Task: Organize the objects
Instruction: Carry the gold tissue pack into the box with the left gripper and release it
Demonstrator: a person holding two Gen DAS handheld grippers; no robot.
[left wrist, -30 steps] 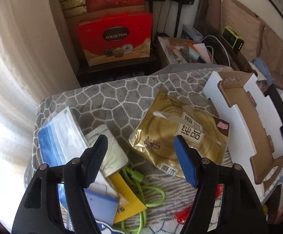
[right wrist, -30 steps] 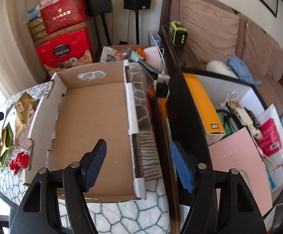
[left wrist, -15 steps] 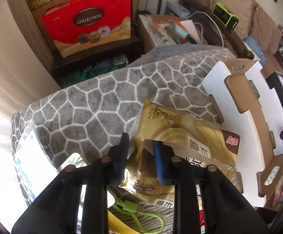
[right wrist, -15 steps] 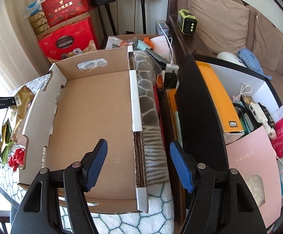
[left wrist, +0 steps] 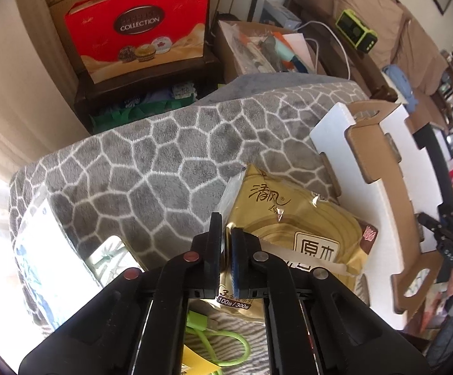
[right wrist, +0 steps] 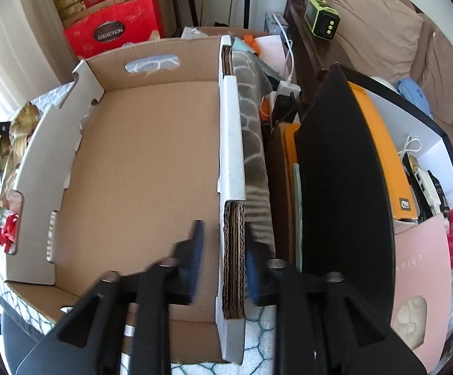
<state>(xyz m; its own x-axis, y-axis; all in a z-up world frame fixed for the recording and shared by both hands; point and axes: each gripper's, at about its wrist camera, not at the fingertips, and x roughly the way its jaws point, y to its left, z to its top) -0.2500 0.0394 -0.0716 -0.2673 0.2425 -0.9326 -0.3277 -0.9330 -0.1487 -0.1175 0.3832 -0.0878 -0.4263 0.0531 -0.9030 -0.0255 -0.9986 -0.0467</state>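
Note:
My left gripper point(left wrist: 226, 247) is shut on the near corner of a gold tissue pack point(left wrist: 301, 228), which lies on the grey stone-pattern blanket point(left wrist: 151, 162) beside the cardboard box point(left wrist: 379, 168). In the right wrist view the box point(right wrist: 145, 168) is open and nothing lies in it. My right gripper point(right wrist: 223, 268) straddles the box's right wall point(right wrist: 233, 187), one finger inside and one outside, with the jaws partly closed and a gap showing on the inner side. The gold pack point(right wrist: 17, 125) shows at the far left there.
A green cable point(left wrist: 226, 343), a yellow item and clear bags point(left wrist: 48, 259) lie near the left gripper. A red bow point(right wrist: 6, 231) lies left of the box. A black-edged bin point(right wrist: 345, 168) with an orange box stands right of it. A red gift bag point(left wrist: 139, 28) stands behind.
My left gripper closed on the gold pack's corner and shifted forward. My right gripper moved onto the box's right wall and its jaws narrowed around it.

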